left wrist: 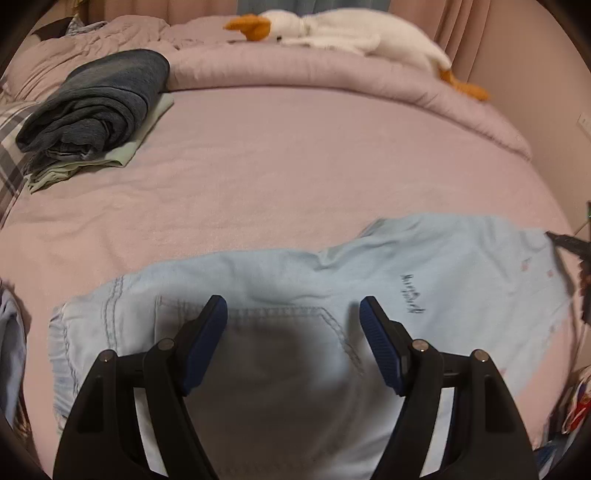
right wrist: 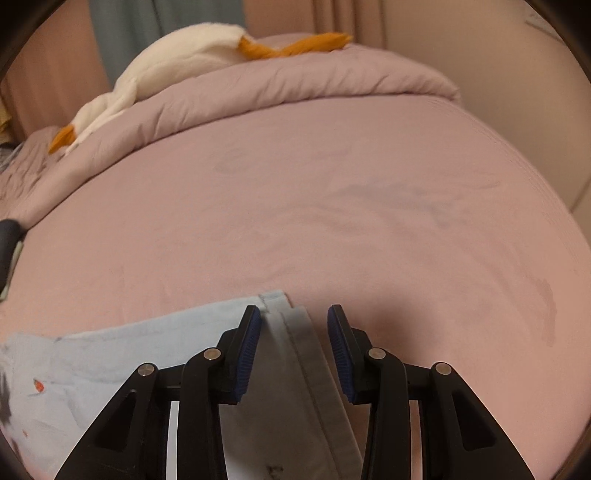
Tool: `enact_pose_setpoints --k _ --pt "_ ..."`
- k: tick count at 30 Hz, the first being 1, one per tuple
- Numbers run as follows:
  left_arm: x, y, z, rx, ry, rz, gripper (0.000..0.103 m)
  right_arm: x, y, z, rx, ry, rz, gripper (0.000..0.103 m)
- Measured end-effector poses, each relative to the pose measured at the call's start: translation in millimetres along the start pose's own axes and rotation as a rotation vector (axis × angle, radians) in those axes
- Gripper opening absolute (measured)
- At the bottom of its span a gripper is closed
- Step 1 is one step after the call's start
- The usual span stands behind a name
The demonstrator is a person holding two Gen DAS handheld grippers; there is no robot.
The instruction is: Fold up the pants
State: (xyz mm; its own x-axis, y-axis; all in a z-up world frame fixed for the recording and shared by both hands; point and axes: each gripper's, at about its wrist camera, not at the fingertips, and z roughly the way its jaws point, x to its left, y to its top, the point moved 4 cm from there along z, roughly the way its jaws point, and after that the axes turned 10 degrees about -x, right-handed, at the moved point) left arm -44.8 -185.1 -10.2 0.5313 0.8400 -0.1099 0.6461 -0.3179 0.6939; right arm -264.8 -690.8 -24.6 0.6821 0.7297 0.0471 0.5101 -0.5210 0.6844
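Light blue denim pants [left wrist: 280, 280] lie flat on the pink bed, waistband to the left, with a back pocket and dark lettering showing. My left gripper [left wrist: 293, 306] is open above the pocket area, holding nothing. In the right wrist view the pants [right wrist: 155, 343] end in a hem [right wrist: 291, 332] near the middle. My right gripper [right wrist: 294, 314] is open, its fingers on either side of that hem end, not closed on it. The other gripper's dark tip [left wrist: 569, 243] shows at the right edge of the left wrist view.
A stack of folded dark blue and pale green clothes [left wrist: 96, 110] sits at the far left of the bed [left wrist: 295, 166]. A rolled pink duvet [right wrist: 295, 81] with a white and orange plush goose [left wrist: 332, 33] lies along the far side. More fabric [left wrist: 11, 350] lies at the left edge.
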Motion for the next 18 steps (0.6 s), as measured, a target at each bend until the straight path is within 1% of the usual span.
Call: enact_pose_setpoints --k 2,3,4,6,8,10,12,14,16,17,18 --pt "4 -3 8 0.015 0.026 0.013 0.073 1 -4 3 0.030 0.041 -0.015 0.021" --pt "6 -5 8 0.014 0.034 0.014 0.072 5 -5 2 0.029 0.048 -0.044 0.020" --pt "9 -7 8 0.001 0.052 0.021 0.072 9 -5 -1 0.019 0.053 -0.071 0.014" --pt "10 -9 7 -0.017 0.056 0.011 0.071 14 -2 -7 -0.003 0.062 -0.102 0.010" --pt "8 -9 6 -0.032 0.077 0.020 0.070 12 11 -13 -0.042 0.035 -0.111 0.010" --pt "10 -9 6 -0.043 0.106 0.028 0.070 15 23 -22 -0.091 0.045 -0.099 0.010" --pt "14 -7 7 -0.046 0.116 0.001 0.070 19 30 -19 -0.111 0.046 -0.114 0.010" --pt "21 -5 7 -0.054 0.148 -0.021 0.064 23 30 -3 -0.075 0.016 -0.136 0.010" --pt "26 -5 8 -0.048 0.151 -0.040 0.059 26 23 14 -0.031 -0.039 -0.171 0.011" --pt "28 -4 5 -0.042 0.140 -0.052 0.057 25 20 20 -0.017 -0.077 -0.182 0.018" --pt "28 -4 2 -0.045 0.136 -0.055 0.056 24 19 23 -0.015 -0.102 -0.163 0.023"
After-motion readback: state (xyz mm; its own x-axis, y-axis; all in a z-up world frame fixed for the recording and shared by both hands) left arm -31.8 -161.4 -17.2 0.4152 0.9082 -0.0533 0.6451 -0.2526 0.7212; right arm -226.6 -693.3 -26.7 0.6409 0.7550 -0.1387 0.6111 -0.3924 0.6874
